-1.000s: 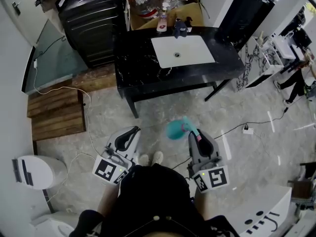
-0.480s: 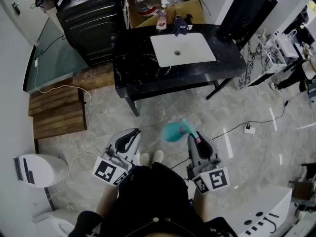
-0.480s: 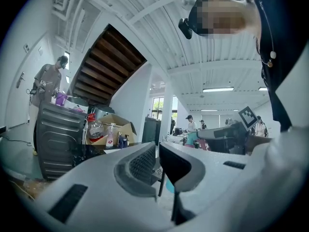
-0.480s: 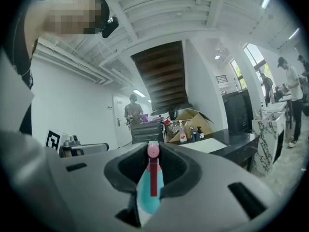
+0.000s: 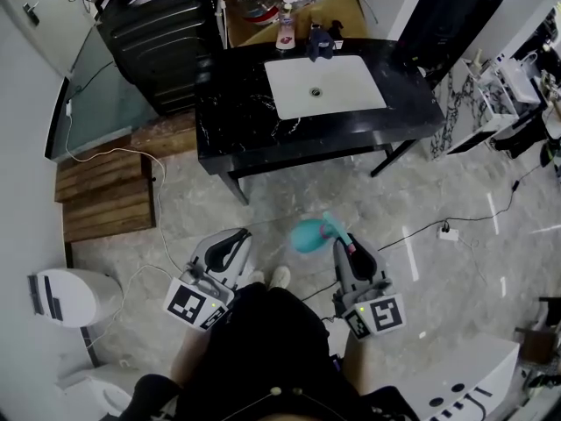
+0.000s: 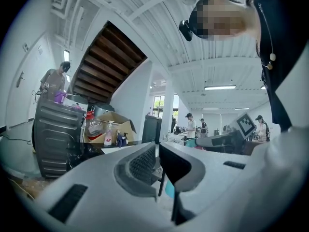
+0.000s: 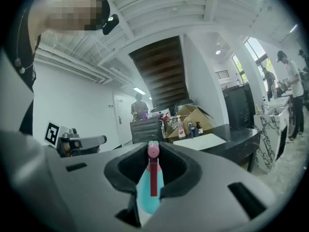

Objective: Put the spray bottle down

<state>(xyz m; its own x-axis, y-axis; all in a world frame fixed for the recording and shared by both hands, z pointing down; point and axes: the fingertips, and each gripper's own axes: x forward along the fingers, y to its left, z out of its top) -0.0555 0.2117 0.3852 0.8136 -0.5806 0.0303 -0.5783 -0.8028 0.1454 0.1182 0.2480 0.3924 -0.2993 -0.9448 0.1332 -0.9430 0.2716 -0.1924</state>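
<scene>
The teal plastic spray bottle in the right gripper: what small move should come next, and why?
Probably carry it forward toward the black marble counter: the right gripper is shut on the teal plastic spray bottle, which hangs over the grey floor, short of the counter's front edge.

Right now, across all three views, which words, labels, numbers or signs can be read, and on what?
None is readable.
The left cube and right cube: square black-and-white markers, patterns only, no letters.
The pump bottle on the black counter: pink label, too small to read.
The spray bottle in the right claw: no print shows.
</scene>
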